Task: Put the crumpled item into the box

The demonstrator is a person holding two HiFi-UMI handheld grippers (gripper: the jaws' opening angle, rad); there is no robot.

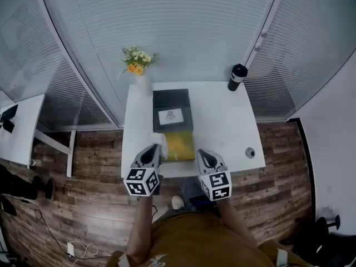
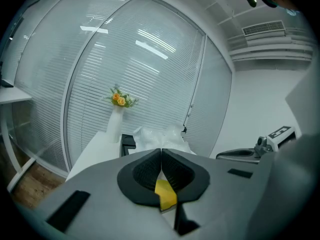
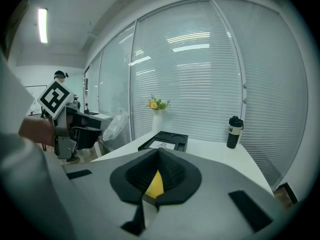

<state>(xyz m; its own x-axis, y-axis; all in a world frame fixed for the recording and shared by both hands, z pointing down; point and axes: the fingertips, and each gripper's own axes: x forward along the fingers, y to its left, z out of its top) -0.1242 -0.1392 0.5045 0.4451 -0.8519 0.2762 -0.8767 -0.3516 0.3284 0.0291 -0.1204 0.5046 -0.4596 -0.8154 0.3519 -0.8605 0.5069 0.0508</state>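
Bright, even indoor light; strong fisheye bending in every view.
A ceiling strip (image 3: 42, 25) glares and mirrors as streaks on the blinds (image 2: 150, 39). The white worktop (image 1: 222, 121) carries only soft shadows. Both gripper views go black at the corners, and the left gripper (image 2: 161, 151) and right gripper (image 3: 157, 154) look soft near the lens.

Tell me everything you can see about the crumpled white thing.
The crumpled item is white and slightly see-through, like thin plastic film bunched into loose folds. The left tongs are shut on it, and it billows out past their tips. It is held up off the table, over its near left part, beside the yellow panel and not in the black box. Nothing else touches it.
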